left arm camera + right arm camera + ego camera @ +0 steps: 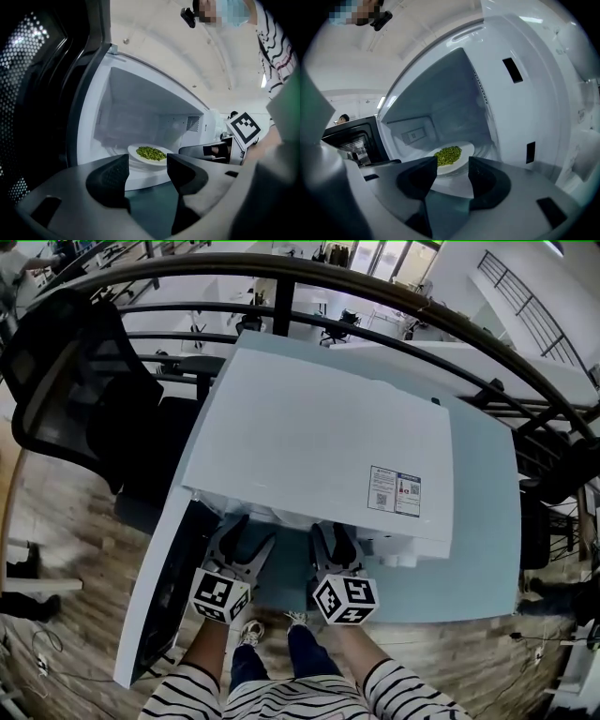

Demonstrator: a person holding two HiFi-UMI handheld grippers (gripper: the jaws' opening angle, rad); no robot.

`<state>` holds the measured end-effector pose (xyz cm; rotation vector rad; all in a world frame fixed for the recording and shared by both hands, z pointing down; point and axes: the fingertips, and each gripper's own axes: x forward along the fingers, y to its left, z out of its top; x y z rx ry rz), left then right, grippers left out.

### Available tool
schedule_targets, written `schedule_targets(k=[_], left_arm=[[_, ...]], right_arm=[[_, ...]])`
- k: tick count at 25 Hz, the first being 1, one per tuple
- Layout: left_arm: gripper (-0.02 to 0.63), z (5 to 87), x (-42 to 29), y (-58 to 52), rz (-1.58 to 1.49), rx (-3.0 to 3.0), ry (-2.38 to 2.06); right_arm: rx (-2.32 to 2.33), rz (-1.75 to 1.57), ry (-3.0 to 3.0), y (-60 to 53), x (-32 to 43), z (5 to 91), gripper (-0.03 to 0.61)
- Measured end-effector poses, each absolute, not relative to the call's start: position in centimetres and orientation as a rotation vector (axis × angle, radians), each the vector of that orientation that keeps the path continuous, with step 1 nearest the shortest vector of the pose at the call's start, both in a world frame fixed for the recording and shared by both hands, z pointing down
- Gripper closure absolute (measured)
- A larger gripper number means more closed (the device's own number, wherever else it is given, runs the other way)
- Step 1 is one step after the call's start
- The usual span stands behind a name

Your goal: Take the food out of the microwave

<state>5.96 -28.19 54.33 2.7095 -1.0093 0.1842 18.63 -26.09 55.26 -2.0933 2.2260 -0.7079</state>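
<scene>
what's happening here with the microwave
A person in a striped top holds a two-jaw tool in each hand at the mouth of a white microwave. Its door is swung wide open. Inside sits a white plate of green food. The left tool and the right tool both point into the opening with their jaws apart and nothing between them. The plate has not been touched yet.

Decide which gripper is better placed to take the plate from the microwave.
Right, probably. Both are open at the microwave mouth, but the plate looks nearer the right gripper, in line with its jaws, and the door crowds the left gripper.
</scene>
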Motion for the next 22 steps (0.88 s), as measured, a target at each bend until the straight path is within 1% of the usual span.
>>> schedule_targets(k=[7, 11, 22], left_arm=[[0.376, 54.7, 7.4, -30.2, 0.197, 2.688, -1.011], [0.376, 55.1, 8.0, -31.1, 0.215, 2.668, -1.005], [0.376, 55.8, 9.4, -32.3, 0.305, 2.649, -0.903]], right_arm=[[-2.130, -0.676, 2.211, -27.7, 18.7, 55.7, 0.374], [-2.172, -0.672, 2.140, -28.2, 18.9, 55.7, 0.353], [-2.163, -0.764, 2.011, -29.3, 19.2, 56.2, 0.345]])
